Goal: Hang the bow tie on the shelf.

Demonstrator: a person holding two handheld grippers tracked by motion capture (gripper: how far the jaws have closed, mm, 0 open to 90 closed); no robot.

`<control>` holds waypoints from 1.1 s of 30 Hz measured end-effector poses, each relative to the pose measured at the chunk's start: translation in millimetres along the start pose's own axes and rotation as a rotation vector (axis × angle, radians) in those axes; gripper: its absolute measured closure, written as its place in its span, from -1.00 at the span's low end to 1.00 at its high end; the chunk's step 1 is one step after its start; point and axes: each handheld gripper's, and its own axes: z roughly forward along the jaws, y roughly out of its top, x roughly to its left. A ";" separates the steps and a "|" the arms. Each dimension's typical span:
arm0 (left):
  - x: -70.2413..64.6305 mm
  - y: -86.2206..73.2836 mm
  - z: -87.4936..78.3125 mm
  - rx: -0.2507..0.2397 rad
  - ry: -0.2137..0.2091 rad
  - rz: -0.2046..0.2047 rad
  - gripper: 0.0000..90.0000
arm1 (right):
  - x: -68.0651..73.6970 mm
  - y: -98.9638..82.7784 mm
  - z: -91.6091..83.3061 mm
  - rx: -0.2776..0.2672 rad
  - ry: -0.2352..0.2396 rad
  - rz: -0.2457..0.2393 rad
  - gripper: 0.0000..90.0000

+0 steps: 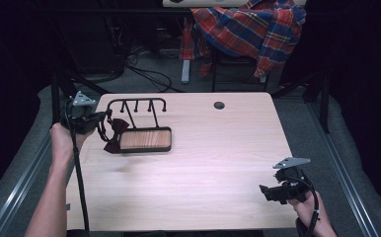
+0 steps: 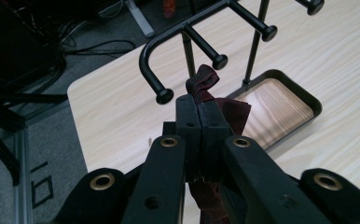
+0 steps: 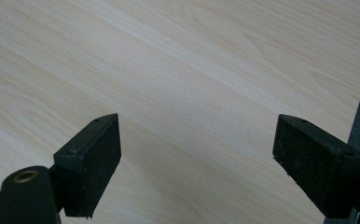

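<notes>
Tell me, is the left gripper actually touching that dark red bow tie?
Touching. In the left gripper view, the left gripper has its jaws closed together with the bow tie pinched between them, cloth sticking out above and below.

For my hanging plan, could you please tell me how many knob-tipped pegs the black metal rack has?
4 show in the high view, along the black metal rack's top bar: far left, then, and the right end. More may be hidden.

Matt maroon cloth bow tie (image 1: 115,134); wood-grain table (image 1: 218,148)
</notes>
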 end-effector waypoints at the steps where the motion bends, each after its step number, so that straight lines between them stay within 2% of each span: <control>1: 0.0 0.7 0.8 -0.004 0.006 -0.001 0.98 | 0.0 -0.1 0.0 0.000 0.000 0.001 -0.67; 13: 4.7 8.4 9.4 0.000 0.022 0.010 0.98 | 0.1 0.0 0.4 0.004 -0.007 -0.001 -0.67; 19: 9.0 10.9 15.1 -0.003 0.010 -0.001 0.98 | 0.2 0.1 0.9 0.006 -0.006 -0.004 -0.67; 33: 15.7 15.0 25.5 0.012 0.052 -0.004 0.98 | -0.5 -1.6 0.5 0.016 -0.009 -0.004 -0.67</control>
